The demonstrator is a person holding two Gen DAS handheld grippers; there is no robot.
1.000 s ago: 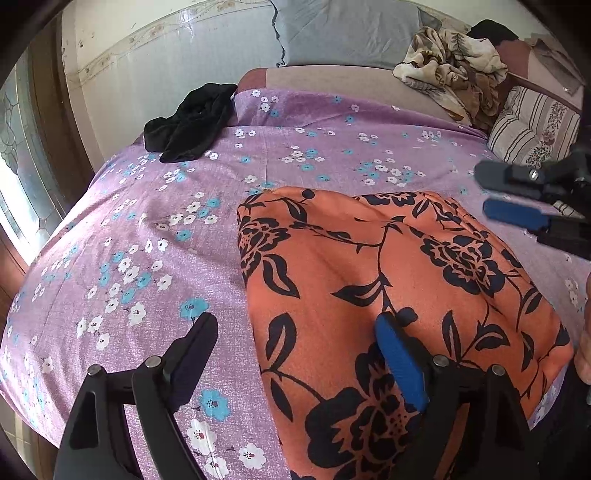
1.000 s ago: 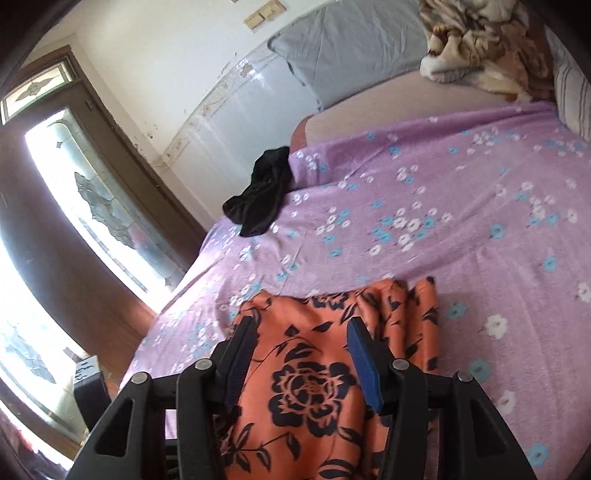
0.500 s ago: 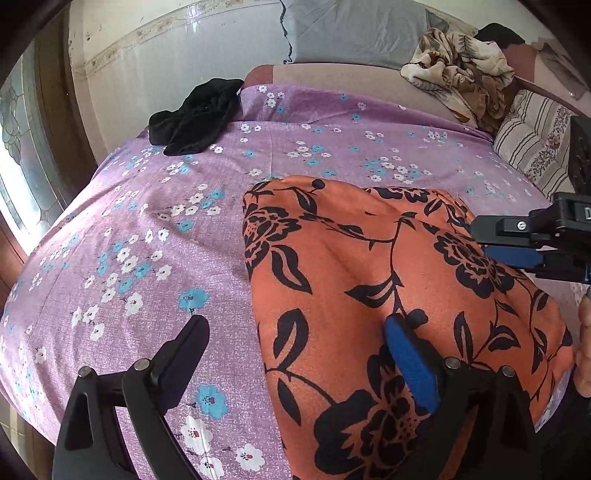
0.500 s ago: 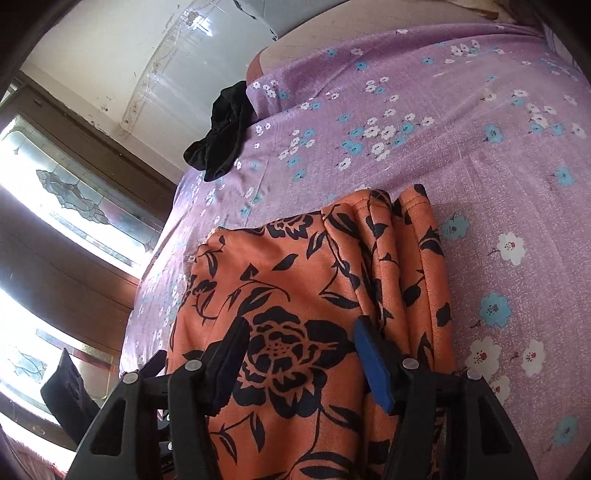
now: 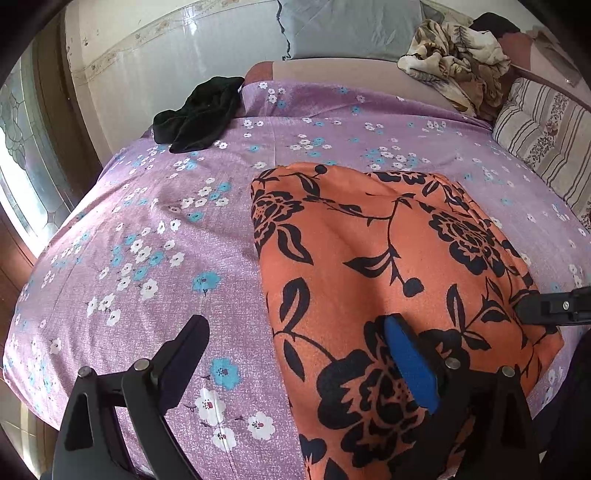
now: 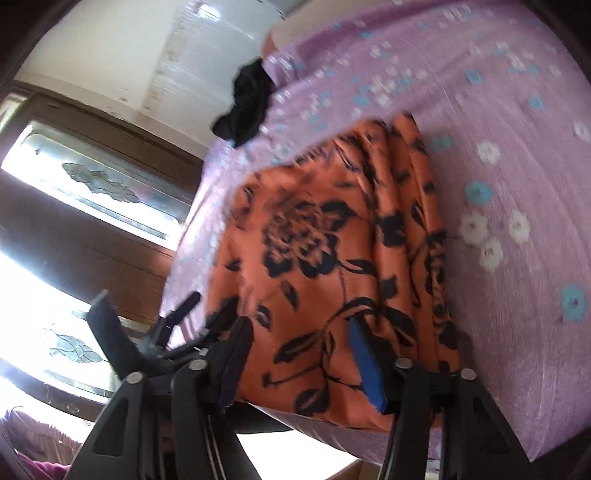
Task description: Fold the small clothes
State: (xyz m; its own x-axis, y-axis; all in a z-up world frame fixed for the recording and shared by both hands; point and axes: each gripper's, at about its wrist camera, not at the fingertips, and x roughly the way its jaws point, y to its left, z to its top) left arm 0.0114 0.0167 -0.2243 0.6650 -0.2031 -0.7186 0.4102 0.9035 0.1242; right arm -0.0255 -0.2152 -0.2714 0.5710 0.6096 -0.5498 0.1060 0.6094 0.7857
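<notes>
An orange garment with black flowers (image 5: 369, 266) lies flat on the purple flowered bedsheet (image 5: 147, 229), reaching the near bed edge. My left gripper (image 5: 295, 358) is open, straddling the garment's left edge near its near corner. My right gripper (image 6: 299, 350) is open, low over the garment's (image 6: 317, 240) near right end; its finger (image 5: 546, 306) shows at the right of the left wrist view. The left gripper's tool (image 6: 162, 332) shows at the left in the right wrist view.
A black garment (image 5: 199, 114) lies at the bed's far left corner. A grey pillow (image 5: 351, 29), a crumpled beige cloth (image 5: 458, 62) and a striped pillow (image 5: 546, 136) lie along the head. A glass door (image 6: 74, 206) stands left of the bed.
My right gripper has dropped down and forward to the garment's near right end. My left gripper has drawn back slightly. Both stay open; the garment has not moved.
</notes>
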